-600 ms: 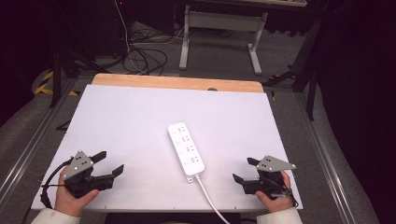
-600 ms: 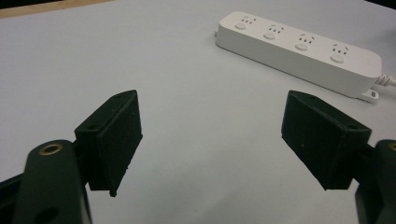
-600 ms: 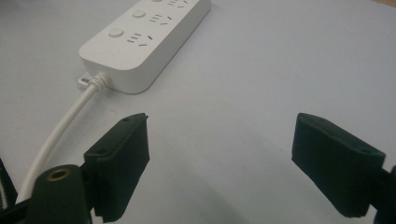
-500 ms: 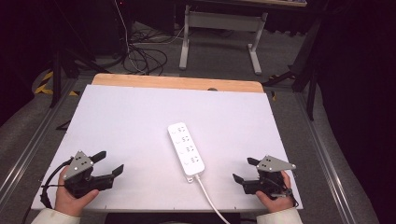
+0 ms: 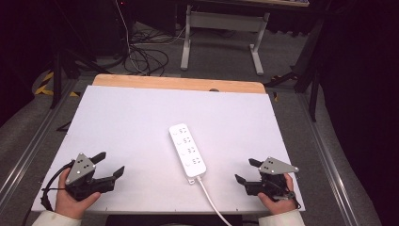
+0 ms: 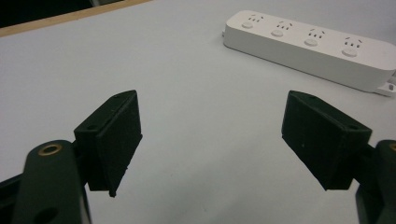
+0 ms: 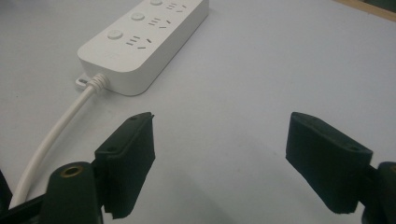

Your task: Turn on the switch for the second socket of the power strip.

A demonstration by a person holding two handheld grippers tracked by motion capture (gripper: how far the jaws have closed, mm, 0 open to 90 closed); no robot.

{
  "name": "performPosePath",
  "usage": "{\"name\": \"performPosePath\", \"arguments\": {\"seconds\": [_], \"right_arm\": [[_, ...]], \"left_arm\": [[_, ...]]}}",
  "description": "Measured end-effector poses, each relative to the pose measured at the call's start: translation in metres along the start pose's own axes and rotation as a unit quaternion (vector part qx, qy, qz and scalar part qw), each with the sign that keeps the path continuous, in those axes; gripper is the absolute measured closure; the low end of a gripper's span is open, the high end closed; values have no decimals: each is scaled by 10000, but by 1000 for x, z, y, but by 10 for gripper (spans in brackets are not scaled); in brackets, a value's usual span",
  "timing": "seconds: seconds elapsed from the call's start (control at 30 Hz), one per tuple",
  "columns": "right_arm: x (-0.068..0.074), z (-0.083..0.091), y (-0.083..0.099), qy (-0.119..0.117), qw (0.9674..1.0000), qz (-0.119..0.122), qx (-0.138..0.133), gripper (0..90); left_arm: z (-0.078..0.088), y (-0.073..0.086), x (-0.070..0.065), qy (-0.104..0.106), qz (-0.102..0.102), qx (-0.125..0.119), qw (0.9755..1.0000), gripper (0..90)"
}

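Note:
A white power strip [image 5: 187, 149] with several sockets lies near the middle of the white table top [image 5: 141, 122], its white cord [image 5: 214, 202] running off the near edge. My left gripper [image 5: 107, 164] rests at the near left corner, open and empty, with the strip [image 6: 308, 42] ahead to its right. At the near right my right gripper [image 5: 247, 170] is open too, nothing between its fingers. The strip's cord end [image 7: 140, 46] lies ahead to its left, and the cord [image 7: 51, 140] passes beside the left jaw.
A wooden strip [image 5: 179, 84] borders the table's far edge. Beyond it are a grey floor with loose cables [image 5: 141, 56] and the white legs of another table [image 5: 221, 28]. Metal rails [image 5: 324, 150] run along both sides of the table.

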State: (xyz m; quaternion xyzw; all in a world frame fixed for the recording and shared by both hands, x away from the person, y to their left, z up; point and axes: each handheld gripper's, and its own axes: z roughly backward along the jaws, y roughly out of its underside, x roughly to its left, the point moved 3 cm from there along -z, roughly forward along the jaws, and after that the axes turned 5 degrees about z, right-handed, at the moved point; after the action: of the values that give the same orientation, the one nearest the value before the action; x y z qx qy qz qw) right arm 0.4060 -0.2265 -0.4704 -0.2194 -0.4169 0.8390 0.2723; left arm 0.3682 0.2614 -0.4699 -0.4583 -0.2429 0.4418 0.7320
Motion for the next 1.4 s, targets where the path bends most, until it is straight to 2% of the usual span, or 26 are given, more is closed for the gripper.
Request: {"name": "performPosePath", "arguments": {"seconds": [0.4,0.53,0.67,1.1,1.13,1.4], "right_arm": [[-1,0,-3,7,10000,31,15,222],[0,-1,-12,23,9999,102,-16,256],[2,-5,-21,-69,9998,191,-48,326],[7,-22,-54,-246,9992,318,-40,341],[10,-26,-60,-321,9988,362,-61,341],[16,-37,-75,-473,9978,449,-89,345]], "left_arm": [[1,-1,1,9,106,-45,9999,194],[1,-1,1,-4,107,-24,9999,194],[1,-1,0,-22,115,-19,9999,194],[1,-1,0,-20,101,-2,9999,194],[1,-1,0,-19,98,-1,10000,194],[1,-1,0,-24,88,7,10000,194]]}}
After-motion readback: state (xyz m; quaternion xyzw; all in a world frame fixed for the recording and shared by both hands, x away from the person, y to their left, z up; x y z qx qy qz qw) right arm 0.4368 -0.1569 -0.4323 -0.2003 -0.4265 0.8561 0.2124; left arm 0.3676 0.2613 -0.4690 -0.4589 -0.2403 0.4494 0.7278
